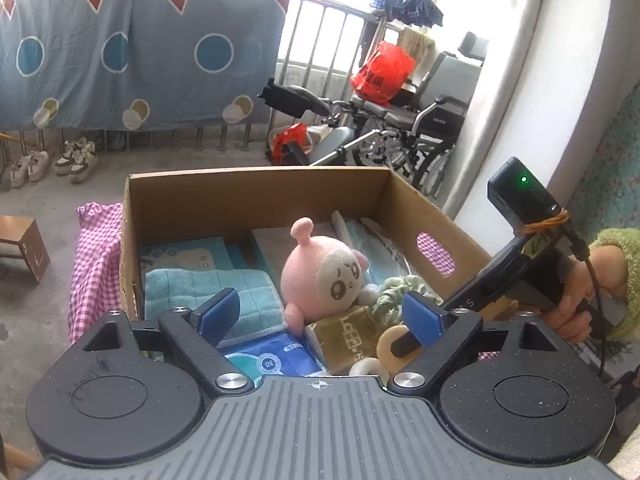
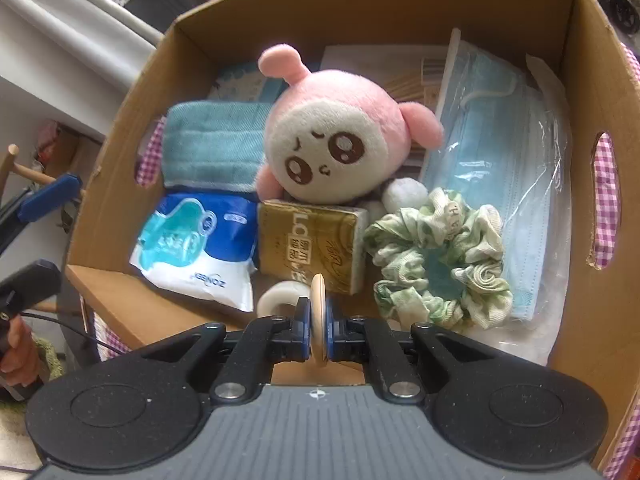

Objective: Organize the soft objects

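Right hand-held gripper [image 2: 319, 330] pinching a thin beige pad [image 2: 319, 312] over the cardboard box [image 2: 592, 80], placing step.
Left hand-held gripper [image 1: 320, 312] wide, empty; next I lower the pad into the near gap beside the scrunchie [image 2: 436, 256] and let go.

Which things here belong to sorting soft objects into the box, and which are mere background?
Job: cardboard box; pink plush toy; teal towel; green scrunchie; beige ring pinched by the right gripper.

Background: wheelchair; shoes; red bag.
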